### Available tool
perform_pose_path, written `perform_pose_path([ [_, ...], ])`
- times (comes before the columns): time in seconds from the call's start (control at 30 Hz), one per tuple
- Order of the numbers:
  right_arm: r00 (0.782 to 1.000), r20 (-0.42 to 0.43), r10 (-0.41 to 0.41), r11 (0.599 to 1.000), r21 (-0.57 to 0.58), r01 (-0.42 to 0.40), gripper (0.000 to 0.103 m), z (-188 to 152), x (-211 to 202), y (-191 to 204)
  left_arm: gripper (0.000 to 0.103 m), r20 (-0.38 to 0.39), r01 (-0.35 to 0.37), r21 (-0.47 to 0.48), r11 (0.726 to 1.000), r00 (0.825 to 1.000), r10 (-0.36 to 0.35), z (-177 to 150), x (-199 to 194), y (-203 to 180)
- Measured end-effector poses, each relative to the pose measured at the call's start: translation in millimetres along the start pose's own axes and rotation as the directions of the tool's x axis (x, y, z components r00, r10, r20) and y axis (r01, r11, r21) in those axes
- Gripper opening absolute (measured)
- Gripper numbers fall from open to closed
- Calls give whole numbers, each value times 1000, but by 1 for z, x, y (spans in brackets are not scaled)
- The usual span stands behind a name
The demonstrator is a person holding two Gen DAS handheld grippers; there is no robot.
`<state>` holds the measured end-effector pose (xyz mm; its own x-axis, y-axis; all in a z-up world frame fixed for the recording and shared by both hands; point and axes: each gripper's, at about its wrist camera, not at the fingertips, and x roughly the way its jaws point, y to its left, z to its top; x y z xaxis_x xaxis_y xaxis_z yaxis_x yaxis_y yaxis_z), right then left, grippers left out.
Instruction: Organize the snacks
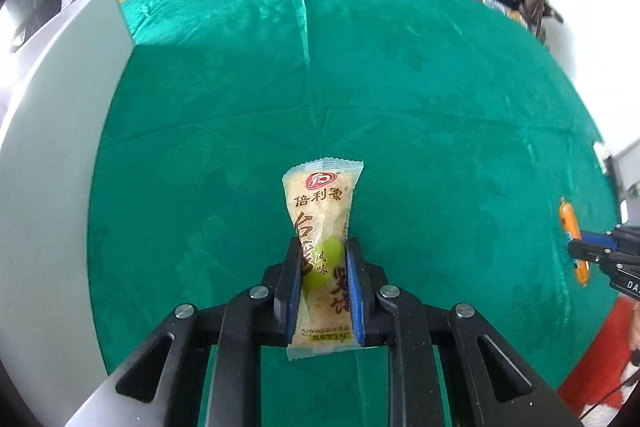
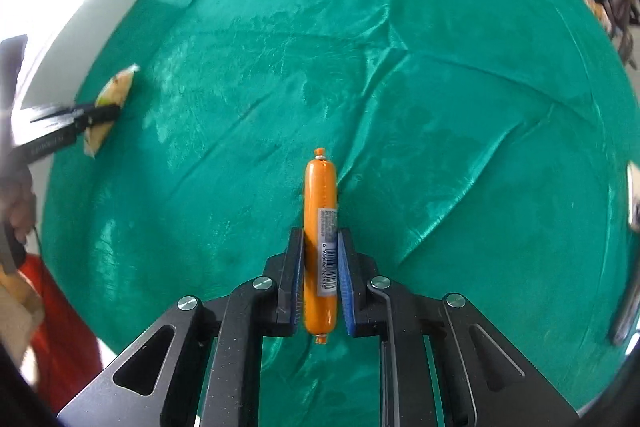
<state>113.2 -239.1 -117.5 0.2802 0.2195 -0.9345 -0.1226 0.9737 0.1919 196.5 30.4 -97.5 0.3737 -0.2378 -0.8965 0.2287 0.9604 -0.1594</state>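
**Both snacks clamped for sorting**

Left hand-held gripper [image 1: 323, 263] is clamped on the rice-cracker packet [image 1: 320, 227], pinching its lower half so the printed upper end projects forward over the green cloth [image 1: 400, 87] covering the bench, towards the left edge; right hand-held gripper [image 2: 320, 259] is clamped on the orange sausage [image 2: 319, 203] across its barcode label, the stick lying along the fingers, nearer the bench's middle; a mid-body pinch likely keeps each item from pivoting while carried; no destination container is visible.
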Motion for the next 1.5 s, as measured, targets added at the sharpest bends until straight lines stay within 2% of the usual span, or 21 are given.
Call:
perform_pose_path([
  [0.13,997,18,80,994,77,-81,17,-10,-16,-10,19,58,116,-106,988,992,-110,-20,-41,11],
  [0.23,994,27,110,991,72,-112,17,-13,-26,5,19,108,186,-149,971,979,-171,-40,-79,21],
  [0.27,992,33,123,991,58,-125,17,-6,-34,7,19,127,200,-158,967,975,-181,-44,-93,24],
  [0.37,979,68,191,982,-8,-191,17,4,-52,54,19,210,211,-179,961,962,-172,-52,-141,47],
  [0.5,940,116,321,942,-140,-305,17,30,-83,147,19,292,138,-228,964,954,-67,-65,-202,99],
  [0.57,909,120,398,906,-208,-369,17,43,-97,199,20,304,35,-264,964,951,48,-71,-222,135],
  [0.63,878,106,467,863,-270,-427,17,53,-104,253,20,285,-47,-312,949,948,140,-82,-232,170],
  [0.7,856,75,512,824,-323,-465,17,57,-104,303,20,258,-99,-368,924,944,204,-96,-234,203],
  [0.83,847,17,531,782,-396,-482,17,60,-81,384,21,183,-202,-421,884,936,301,-129,-219,240],
  [0.9,844,-12,536,772,-399,-496,21,56,-63,403,34,157,-234,-436,869,931,329,-144,-210,244],
  [0.93,846,-21,533,772,-398,-496,29,53,-54,411,50,148,-250,-447,859,926,346,-151,-208,246],
  [0.97,848,-36,529,773,-391,-499,47,51,-45,415,66,149,-258,-458,851,921,359,-155,-206,247],
  [1.03,851,-40,524,782,-373,-499,51,51,-34,411,79,167,-265,-472,841,910,381,-163,-210,246],
  [1.07,850,-36,525,783,-370,-499,51,52,-34,408,80,177,-270,-472,839,903,390,-168,-216,245],
  [1.13,861,-13,509,792,-384,-474,51,54,-39,399,80,194,-300,-455,839,886,422,-169,-224,237],
  [1.2,883,32,468,811,-413,-415,53,58,-49,391,83,205,-342,-437,832,863,462,-164,-231,230],
  [1.23,890,64,451,819,-425,-385,63,58,-57,386,86,212,-373,-431,822,843,494,-162,-236,222],
  [1.3,889,136,438,829,-442,-341,76,59,-73,379,93,232,-416,-426,803,808,541,-156,-246,212],
  [1.37,882,198,428,834,-463,-301,78,58,-87,374,101,288,-411,-446,795,775,562,-156,-261,201],
  [1.43,880,265,395,842,-489,-230,86,55,-98,370,102,342,-374,-491,787,748,569,-159,-274,196],
  [1.5,880,313,356,845,-510,-160,87,52,-104,373,103,358,-359,-532,767,725,588,-163,-283,194],
])
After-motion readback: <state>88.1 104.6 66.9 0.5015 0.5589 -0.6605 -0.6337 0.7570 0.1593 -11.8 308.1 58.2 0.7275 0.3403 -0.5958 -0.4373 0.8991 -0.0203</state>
